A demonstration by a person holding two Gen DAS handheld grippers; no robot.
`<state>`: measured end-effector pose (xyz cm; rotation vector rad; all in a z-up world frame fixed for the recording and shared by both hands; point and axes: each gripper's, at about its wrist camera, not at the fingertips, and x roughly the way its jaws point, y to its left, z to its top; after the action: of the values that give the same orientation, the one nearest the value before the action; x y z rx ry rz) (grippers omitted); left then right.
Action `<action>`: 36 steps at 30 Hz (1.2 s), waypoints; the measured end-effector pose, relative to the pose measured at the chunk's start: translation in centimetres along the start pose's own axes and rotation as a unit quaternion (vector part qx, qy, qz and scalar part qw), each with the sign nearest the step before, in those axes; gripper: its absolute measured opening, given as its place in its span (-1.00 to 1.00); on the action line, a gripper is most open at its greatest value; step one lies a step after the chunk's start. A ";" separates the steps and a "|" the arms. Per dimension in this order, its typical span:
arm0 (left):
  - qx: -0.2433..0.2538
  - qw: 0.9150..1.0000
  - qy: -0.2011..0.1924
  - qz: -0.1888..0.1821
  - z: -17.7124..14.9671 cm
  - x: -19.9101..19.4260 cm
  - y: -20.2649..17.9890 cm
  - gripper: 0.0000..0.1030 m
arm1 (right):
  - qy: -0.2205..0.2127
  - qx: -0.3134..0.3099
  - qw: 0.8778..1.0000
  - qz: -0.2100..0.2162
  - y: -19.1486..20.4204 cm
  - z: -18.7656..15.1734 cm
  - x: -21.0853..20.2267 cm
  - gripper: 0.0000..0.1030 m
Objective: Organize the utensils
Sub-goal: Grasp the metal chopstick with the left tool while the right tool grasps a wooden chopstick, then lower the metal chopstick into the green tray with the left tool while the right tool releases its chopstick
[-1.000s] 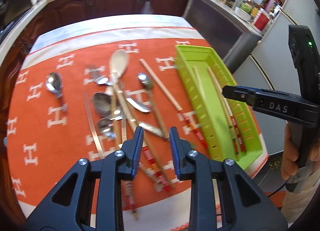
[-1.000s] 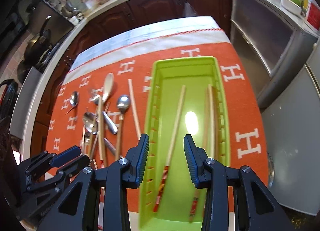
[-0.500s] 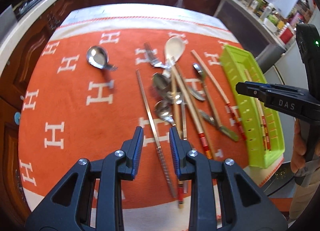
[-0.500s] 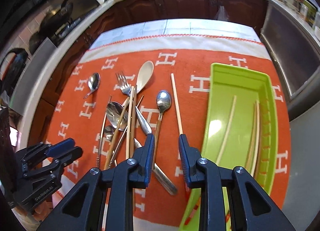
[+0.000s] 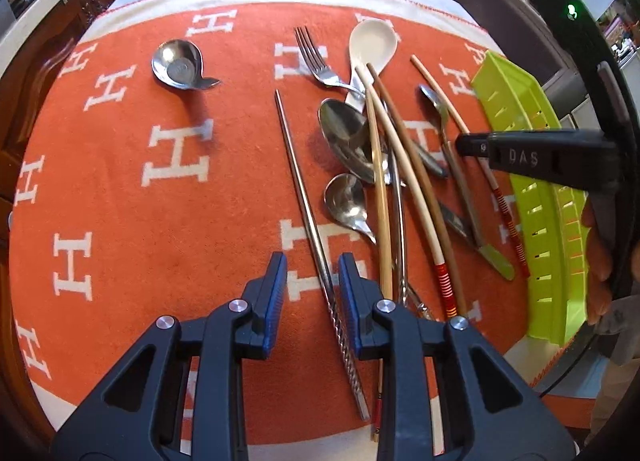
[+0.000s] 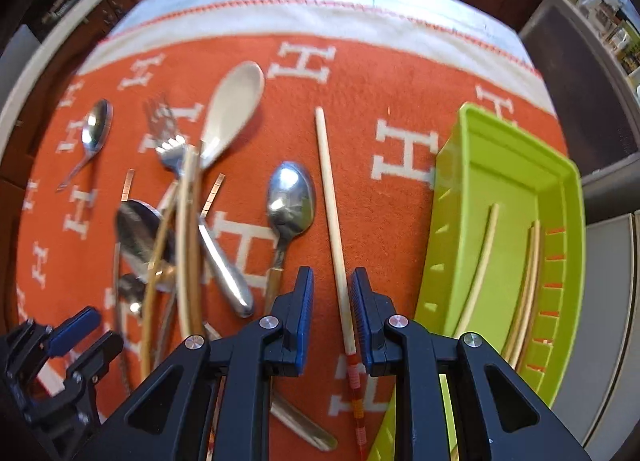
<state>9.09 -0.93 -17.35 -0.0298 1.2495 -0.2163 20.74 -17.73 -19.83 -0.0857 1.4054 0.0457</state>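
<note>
The slotted lime-green plastic tray (image 6: 506,197) at the orange cloth's (image 5: 120,189) right edge holds slim pale chopsticks (image 6: 482,261). Left of it, the right claw (image 6: 332,301), jaws just closing, straddles a red-banded wooden chopstick (image 6: 332,221) without gripping. The left claw (image 5: 312,285) stands narrowly parted around a ridged metal chopstick (image 5: 304,197).

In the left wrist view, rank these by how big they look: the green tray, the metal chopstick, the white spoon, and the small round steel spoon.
1. Green tray, though partly cut off by the right gripper.
2. Metal chopstick; nearness to the camera stretches it.
3. White spoon.
4. Round steel spoon, close to the white one's bowl in size.
</note>
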 end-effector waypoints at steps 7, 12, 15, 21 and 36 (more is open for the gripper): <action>0.013 1.000 -0.007 0.017 0.1 0.5 -0.6 -0.92 | 0.009 0.023 0.999 0.041 -1.5 0.6 0.8 -0.90; -0.006 1.000 -0.011 0.004 -0.1 0.0 0.4 -0.94 | -0.003 0.065 0.994 0.093 -3.3 -0.4 -0.2 -0.91; -0.014 1.000 -0.018 -0.002 -0.2 -1.1 0.7 -0.94 | -0.019 0.079 0.990 0.111 -4.2 -1.3 -1.7 -0.91; -0.008 0.999 -0.039 -0.025 0.1 -4.3 -0.2 -0.94 | -0.054 0.093 0.983 0.152 -5.4 -3.6 -6.1 -0.91; 0.056 0.991 -0.042 -0.115 4.8 -8.0 -12.8 -0.94 | -0.107 0.145 0.974 0.140 -14.8 -9.9 -13.0 -0.90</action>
<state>9.31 -12.50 -6.54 -0.0861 1.1477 -0.4795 10.13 -33.12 -8.16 0.3504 1.1867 0.0802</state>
